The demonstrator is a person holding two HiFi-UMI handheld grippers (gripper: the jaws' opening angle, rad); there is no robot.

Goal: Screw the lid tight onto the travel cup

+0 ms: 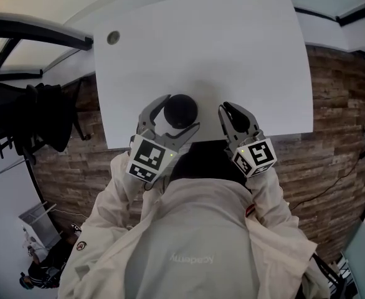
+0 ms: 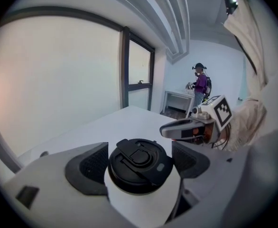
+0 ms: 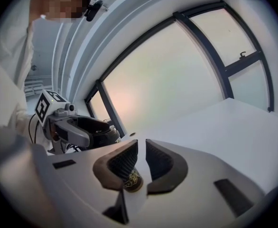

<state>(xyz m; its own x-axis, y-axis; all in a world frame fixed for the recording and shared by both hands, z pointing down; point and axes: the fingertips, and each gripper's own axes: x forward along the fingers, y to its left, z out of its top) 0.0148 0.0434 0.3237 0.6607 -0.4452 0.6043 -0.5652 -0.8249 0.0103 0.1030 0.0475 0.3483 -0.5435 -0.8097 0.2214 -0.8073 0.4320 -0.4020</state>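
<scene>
A travel cup with a white body (image 2: 141, 201) and a black flip-top lid (image 2: 139, 163) stands near the front edge of the white table (image 1: 232, 55). In the head view only the dark lid (image 1: 180, 109) shows from above. My left gripper (image 1: 182, 113) is shut on the cup, its black pads (image 2: 89, 165) pressed on either side at lid height. My right gripper (image 1: 224, 109) hovers just right of the cup, jaws shut with nothing between them. It shows in the left gripper view (image 2: 170, 129) beyond the lid. The right gripper view looks along its shut jaws (image 3: 141, 158).
A round cable hole (image 1: 113, 37) sits at the table's far left corner. A black office chair (image 1: 39, 114) stands left of the table on the wood-patterned floor (image 1: 332, 136). Another person (image 2: 200, 82) stands at a far table. Large windows (image 3: 177, 75) lie beyond the table.
</scene>
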